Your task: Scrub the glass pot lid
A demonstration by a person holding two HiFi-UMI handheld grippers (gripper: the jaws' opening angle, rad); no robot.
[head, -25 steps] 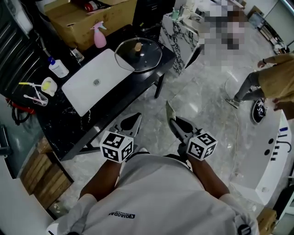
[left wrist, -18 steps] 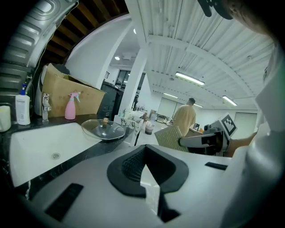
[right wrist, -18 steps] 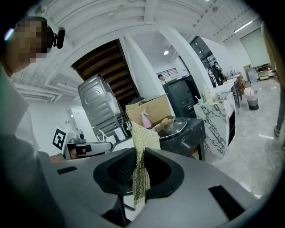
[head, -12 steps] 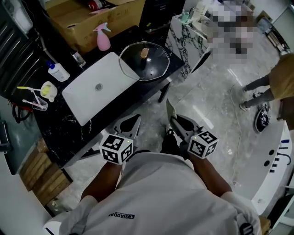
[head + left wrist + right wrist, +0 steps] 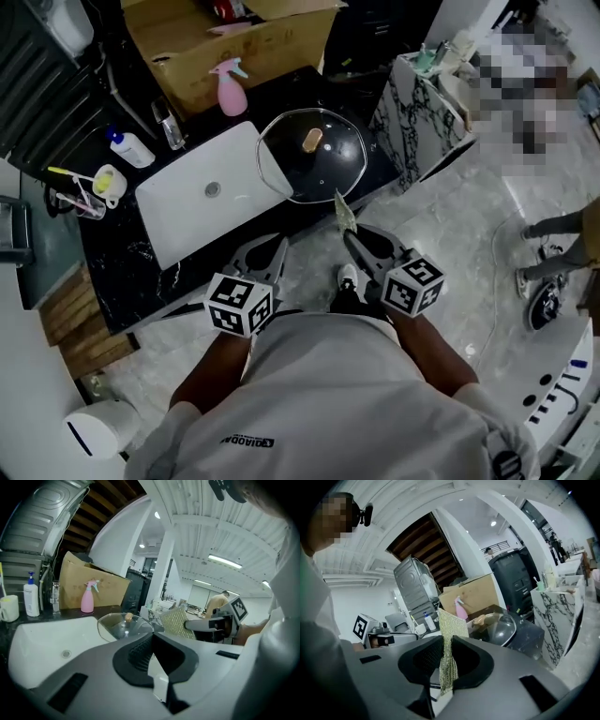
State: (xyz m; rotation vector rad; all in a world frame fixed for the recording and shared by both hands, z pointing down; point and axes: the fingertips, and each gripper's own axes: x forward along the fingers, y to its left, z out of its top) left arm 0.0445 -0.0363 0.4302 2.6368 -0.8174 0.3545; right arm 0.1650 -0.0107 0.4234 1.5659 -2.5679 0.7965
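The glass pot lid [image 5: 314, 155] with a wooden knob lies flat on the black counter [image 5: 122, 253], overlapping the right end of the white sink [image 5: 206, 192]. My right gripper [image 5: 349, 234] hovers just off the counter's front edge, below the lid, shut on a gold mesh scrubbing cloth [image 5: 344, 214] that stands upright. In the right gripper view the cloth [image 5: 450, 634] hangs between the jaws, with the lid [image 5: 497, 627] beyond. My left gripper [image 5: 278, 242] is shut with nothing in it, near the sink's front edge. The left gripper view has the lid [image 5: 124, 625] ahead.
A pink spray bottle [image 5: 232, 86] and a cardboard box [image 5: 225, 37] stand behind the sink. A soap bottle [image 5: 131, 148] and a cup with toothbrushes [image 5: 103, 183] are at the left. A marble cabinet [image 5: 427, 94] stands to the right of the counter.
Both grippers have come closer to the counter: the lid and sink now sit just ahead of the jaws. The cloth stays held in the right gripper.
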